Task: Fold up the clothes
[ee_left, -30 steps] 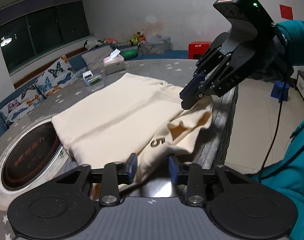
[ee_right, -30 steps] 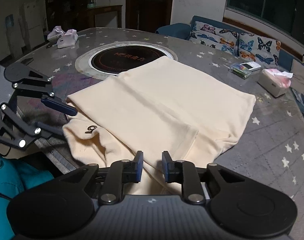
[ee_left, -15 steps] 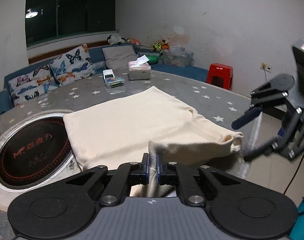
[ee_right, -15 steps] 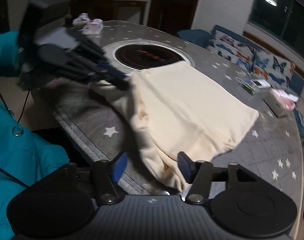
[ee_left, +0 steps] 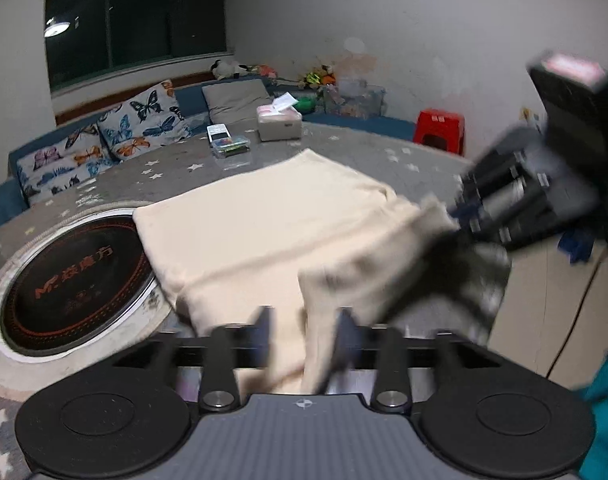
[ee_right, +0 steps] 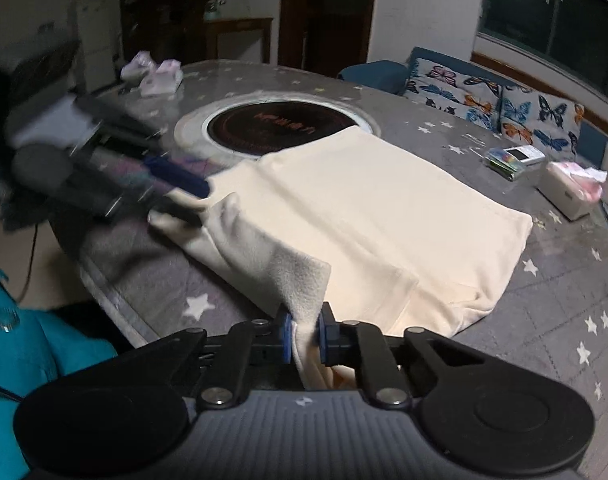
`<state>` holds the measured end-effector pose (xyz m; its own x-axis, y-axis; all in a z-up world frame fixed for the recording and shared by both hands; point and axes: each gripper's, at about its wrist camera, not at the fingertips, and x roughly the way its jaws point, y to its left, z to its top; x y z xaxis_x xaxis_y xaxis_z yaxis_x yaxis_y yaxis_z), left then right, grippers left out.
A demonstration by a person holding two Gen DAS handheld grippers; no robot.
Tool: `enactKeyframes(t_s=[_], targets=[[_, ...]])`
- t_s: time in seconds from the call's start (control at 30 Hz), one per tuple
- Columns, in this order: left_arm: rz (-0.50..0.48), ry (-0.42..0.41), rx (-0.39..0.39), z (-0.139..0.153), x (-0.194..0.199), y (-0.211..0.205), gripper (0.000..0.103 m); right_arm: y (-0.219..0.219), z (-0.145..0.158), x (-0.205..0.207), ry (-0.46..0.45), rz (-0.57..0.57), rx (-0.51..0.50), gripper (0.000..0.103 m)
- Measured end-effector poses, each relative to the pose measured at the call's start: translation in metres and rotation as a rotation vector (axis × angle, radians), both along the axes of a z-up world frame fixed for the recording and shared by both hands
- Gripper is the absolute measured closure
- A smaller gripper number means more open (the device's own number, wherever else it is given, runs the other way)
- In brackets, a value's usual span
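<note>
Cream garment [ee_right: 384, 216] lies flat on the round table [ee_right: 544, 320], near edge hanging toward the person. Right gripper [ee_right: 306, 330] is clamped on one near corner, lifting a flap. Left gripper [ee_left: 304, 334] has cloth between its fingers, but blur hides whether they pinch it; can't tell. Both sit on the near hem, likely to carry it over the body.

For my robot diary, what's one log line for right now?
stage: lifting near edge | right gripper: shut on cream garment | left gripper: blurred, unclear
</note>
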<state>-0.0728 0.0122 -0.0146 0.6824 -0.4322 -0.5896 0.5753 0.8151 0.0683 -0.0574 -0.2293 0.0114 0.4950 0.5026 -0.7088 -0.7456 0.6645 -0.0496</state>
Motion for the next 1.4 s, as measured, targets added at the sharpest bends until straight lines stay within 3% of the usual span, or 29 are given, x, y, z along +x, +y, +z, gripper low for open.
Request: enactKeyframes(t_s=[0.2, 0.27, 0.37, 0.63, 0.8, 0.97, 1.2, 1.4], targets=[[-0.040, -0.053, 0.089, -0.010, -0.020, 0.002, 0.056, -0.001, 0.003, -0.003, -0.006, -0.025, 0.019, 0.093], [-0.040, -0.062, 0.110, -0.015, -0.019, 0.003, 0.076, -0.002, 0.004, -0.006, -0.015, -0.035, 0.024, 0.094], [-0.034, -0.063, 0.104, -0.015, -0.018, 0.005, 0.093, -0.004, 0.009, -0.009, -0.035, -0.045, 0.042, 0.094], [-0.054, -0.056, -0.025, 0.023, -0.048, 0.017, 0.098, -0.016, 0.047, -0.042, -0.093, -0.013, 0.075, 0.094], [-0.053, -0.081, -0.063, 0.049, -0.061, 0.021, 0.098, -0.021, 0.073, -0.057, -0.114, 0.006, 0.078, 0.094], [-0.019, -0.091, -0.060, 0.056, -0.024, 0.017, 0.098, -0.018, 0.078, -0.031, -0.124, -0.003, 0.060, 0.095], [0.003, -0.101, -0.029, 0.062, 0.052, 0.004, 0.098, -0.020, 0.079, 0.037, -0.108, -0.052, 0.054, 0.094], [0.055, -0.057, 0.024, 0.035, 0.129, -0.014, 0.098, -0.015, 0.050, 0.108, -0.040, -0.126, 0.041, 0.094]])
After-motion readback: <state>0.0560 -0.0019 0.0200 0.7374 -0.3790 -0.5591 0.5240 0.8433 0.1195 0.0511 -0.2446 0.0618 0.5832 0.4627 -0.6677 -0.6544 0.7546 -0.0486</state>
